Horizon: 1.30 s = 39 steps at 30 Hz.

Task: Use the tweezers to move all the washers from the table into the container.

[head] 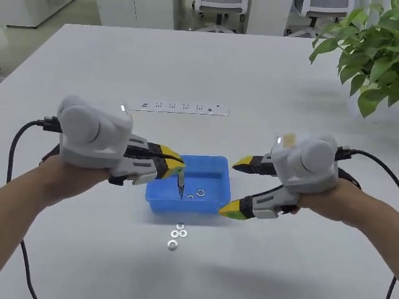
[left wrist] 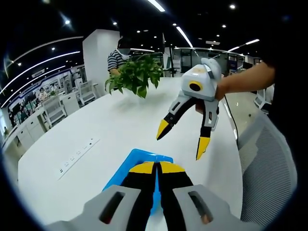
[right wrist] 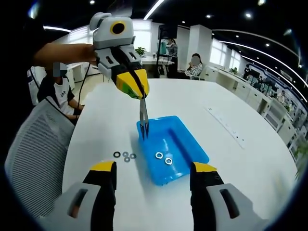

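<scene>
My left gripper (head: 177, 163) is shut on the grey tweezers (head: 181, 184), which hang point-down into the blue container (head: 215, 163). In the right gripper view the tweezers (right wrist: 144, 118) reach the near left corner of the container (right wrist: 192, 144). Two washers (right wrist: 163, 158) lie inside it. Several more washers (head: 178, 235) lie on the table just in front of the container, also seen as washers (right wrist: 125, 156). My right gripper (head: 235, 188) stands open at the container's right end, holding nothing. The left gripper view shows its own jaws (left wrist: 156, 167) together.
A white power strip (head: 176, 107) lies on the white table behind the container. A potted plant (head: 368, 56) stands at the far right. Black cables trail from both grippers. Office chairs stand beyond the far table edge.
</scene>
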Available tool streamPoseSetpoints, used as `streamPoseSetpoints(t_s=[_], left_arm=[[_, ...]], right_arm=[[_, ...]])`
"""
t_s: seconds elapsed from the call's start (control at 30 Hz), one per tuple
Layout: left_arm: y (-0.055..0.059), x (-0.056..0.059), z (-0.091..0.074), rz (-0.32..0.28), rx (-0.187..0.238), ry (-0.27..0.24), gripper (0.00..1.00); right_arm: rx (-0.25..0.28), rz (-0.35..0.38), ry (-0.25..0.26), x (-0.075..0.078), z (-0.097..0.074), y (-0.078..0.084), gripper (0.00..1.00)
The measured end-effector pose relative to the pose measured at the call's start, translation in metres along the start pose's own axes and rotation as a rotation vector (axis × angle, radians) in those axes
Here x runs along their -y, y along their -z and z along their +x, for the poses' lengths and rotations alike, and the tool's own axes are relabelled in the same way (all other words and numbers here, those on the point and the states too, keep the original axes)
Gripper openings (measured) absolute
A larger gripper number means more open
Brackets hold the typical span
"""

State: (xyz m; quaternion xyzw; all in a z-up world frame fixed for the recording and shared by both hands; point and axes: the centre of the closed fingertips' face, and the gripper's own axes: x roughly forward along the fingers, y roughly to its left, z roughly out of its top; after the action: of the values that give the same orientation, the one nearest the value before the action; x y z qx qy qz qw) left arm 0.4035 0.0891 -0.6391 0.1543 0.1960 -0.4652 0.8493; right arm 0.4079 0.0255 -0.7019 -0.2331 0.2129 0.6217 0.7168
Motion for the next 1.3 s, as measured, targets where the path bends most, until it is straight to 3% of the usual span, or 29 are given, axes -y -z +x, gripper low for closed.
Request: streamPoseSetpoints(t_s=[0.17, 0.5, 0.8, 0.97, 1.3], left_arm=[[-0.003, 0.002, -0.006, 0.007, 0.002, -0.01, 0.05], [-0.002, 0.017, -0.012, 0.014, 0.002, 0.014, 0.05], [0.008, 0.033, -0.005, 0.015, 0.006, 0.049, 0.05], [0.016, 0.039, 0.0, 0.017, -0.012, 0.063, 0.05], [0.025, 0.043, 0.006, 0.006, -0.017, 0.076, 0.05]], right_arm=[[0.001, 0.022, 0.001, -0.006, -0.006, 0.004, 0.7], [0.022, 0.047, 0.012, -0.015, -0.013, 0.006, 0.89], [-0.002, 0.058, 0.023, -0.02, -0.011, 0.014, 1.0], [0.024, 0.067, 0.014, -0.024, -0.011, 0.012, 1.0], [0.0, 0.065, -0.001, -0.029, -0.008, 0.018, 1.0]])
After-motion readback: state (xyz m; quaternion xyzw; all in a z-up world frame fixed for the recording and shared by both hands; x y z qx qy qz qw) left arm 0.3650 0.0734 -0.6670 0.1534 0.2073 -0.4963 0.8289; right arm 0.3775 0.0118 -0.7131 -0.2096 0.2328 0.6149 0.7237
